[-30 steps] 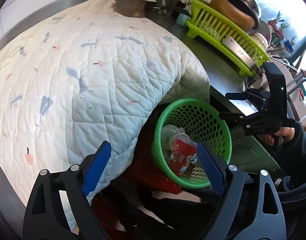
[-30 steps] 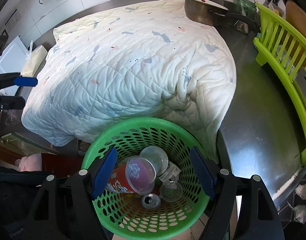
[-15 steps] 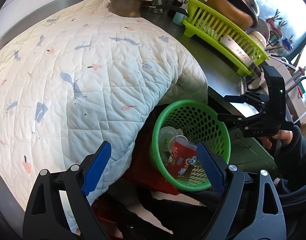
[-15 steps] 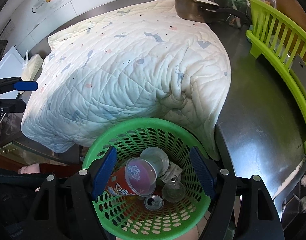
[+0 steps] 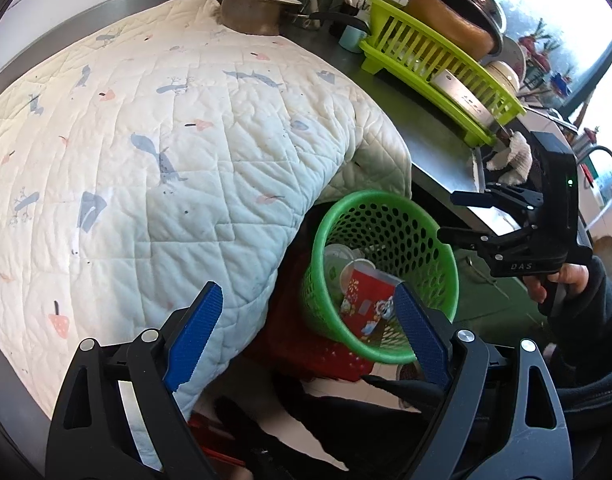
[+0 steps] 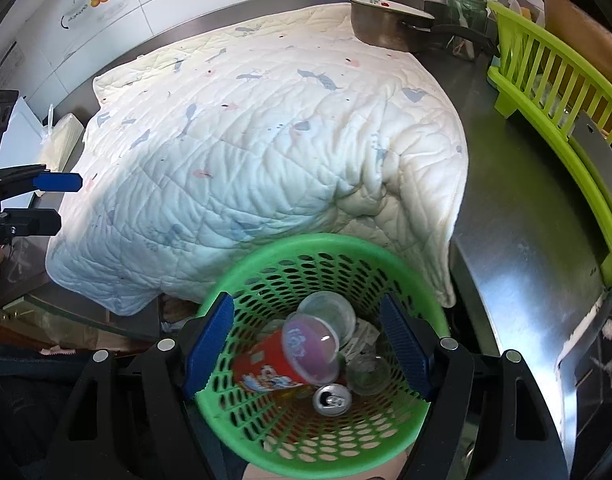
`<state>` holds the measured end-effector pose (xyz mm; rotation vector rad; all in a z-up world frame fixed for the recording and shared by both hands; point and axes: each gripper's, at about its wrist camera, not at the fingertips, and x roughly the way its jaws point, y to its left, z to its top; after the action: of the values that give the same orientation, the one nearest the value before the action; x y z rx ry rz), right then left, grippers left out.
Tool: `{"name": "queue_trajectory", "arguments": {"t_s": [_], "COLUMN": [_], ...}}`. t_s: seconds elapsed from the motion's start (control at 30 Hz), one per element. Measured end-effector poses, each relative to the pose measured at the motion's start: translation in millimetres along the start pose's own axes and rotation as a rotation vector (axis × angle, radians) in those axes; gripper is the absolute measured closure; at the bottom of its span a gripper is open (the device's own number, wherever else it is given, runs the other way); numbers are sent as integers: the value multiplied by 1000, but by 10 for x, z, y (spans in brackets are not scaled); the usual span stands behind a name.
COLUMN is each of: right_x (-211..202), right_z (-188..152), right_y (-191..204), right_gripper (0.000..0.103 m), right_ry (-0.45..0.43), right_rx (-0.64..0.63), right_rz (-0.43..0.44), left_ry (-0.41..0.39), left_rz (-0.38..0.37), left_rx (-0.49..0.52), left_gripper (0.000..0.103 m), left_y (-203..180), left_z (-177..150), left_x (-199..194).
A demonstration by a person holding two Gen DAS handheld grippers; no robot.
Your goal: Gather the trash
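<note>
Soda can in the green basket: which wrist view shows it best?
The right wrist view. It looks almost straight down into the green basket, so the soda can shows top-on beside the red cup. The left wrist view sees the basket side-on; the cup is visible, the can hidden.

The only lettering I can read is "DAS", printed on my right gripper (image 5: 472,216), black-bodied, beside the counter.

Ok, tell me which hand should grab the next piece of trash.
Neither, on this evidence: no loose trash shows on the quilt. The cup and can already lie in the green basket; left gripper and right gripper are open and empty.
</note>
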<state>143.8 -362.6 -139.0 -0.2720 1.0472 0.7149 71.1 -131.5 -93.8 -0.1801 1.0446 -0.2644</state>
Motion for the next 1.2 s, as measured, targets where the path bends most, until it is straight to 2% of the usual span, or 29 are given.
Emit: {"name": "queue_trajectory", "arguments": {"t_s": [0.33,0.43,0.6,0.83,0.9,0.97,1.1,1.2], "right_x": [-134,-152,-201,-336,-402,-439,-538,-647], "right_z": [-151,-193,-226,-271,-281,-296,-347,-425], "right_y": [668,877,1217,1478,1542,1560,1568,1602], "right_gripper": [29,28,24,19,17,17,17,13], "right_ry": [-47,-65,-94,-139,-163,-179,-194,-219], "right_rx": [102,138,203,259,225,215,218,213], "right_rz": [-29,-43,-96,-97,-140,-146,-154,-182], "left_ry": [5,-24,-53,-113,-138,-169,-201,-214], "left_rz": [-19,2,11,81,116,160,184,210], "left_rx": [63,110,133,77,56,37,-27,-48], "left_gripper": [17,17,17,13,13,12,11,11], "left_y": [261,299,410,546,522,483,396,306], "left_z": [-279,-349,-415,-532,-572,-622,-708,-786], "left_x": [-264,-430,-623,-845,-877,-897,-933,-968]}}
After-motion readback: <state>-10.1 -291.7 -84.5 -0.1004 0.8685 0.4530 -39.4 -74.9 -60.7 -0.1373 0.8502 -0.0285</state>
